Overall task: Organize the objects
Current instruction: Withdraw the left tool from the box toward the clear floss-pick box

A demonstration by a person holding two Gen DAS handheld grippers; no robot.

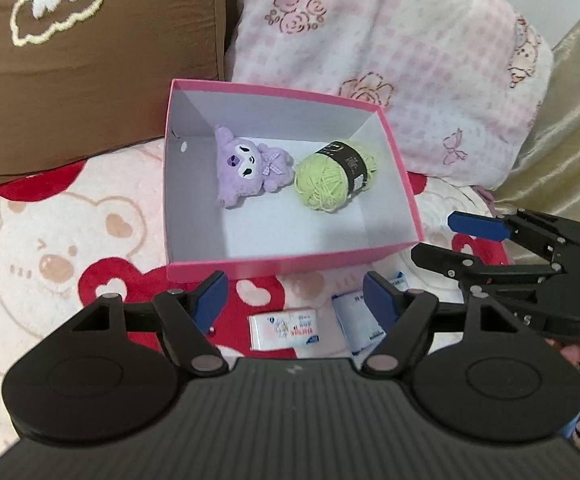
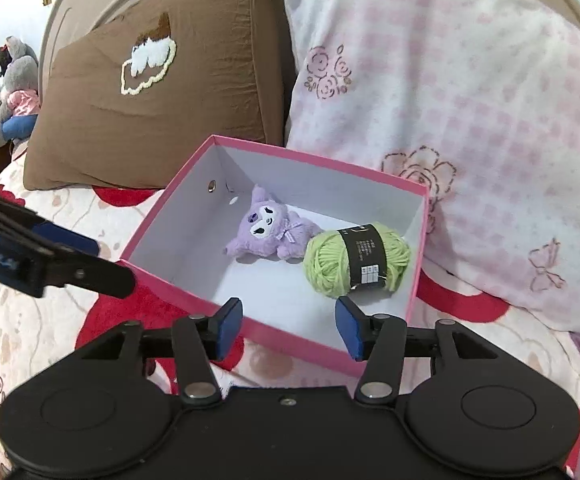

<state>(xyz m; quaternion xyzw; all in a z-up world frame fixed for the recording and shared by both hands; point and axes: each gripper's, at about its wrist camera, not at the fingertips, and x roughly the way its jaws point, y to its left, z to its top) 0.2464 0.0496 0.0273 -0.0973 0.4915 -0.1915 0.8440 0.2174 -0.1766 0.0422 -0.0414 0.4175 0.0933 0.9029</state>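
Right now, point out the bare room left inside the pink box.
In the pink box, the near half of the floor is bare, as is the strip along the left wall. The far part is crowded: purple plush and green yarn ball lie side by side.

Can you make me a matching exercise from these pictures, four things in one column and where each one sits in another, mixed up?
Things:
1. purple plush toy
2. green yarn ball
3. small white packet
4. brown pillow

Places:
A. on the blanket, outside the box's near wall
B. in the pink box, left side
C. behind the box, to the left
D. in the pink box, right side

Pairs: 1-B, 2-D, 3-A, 4-C
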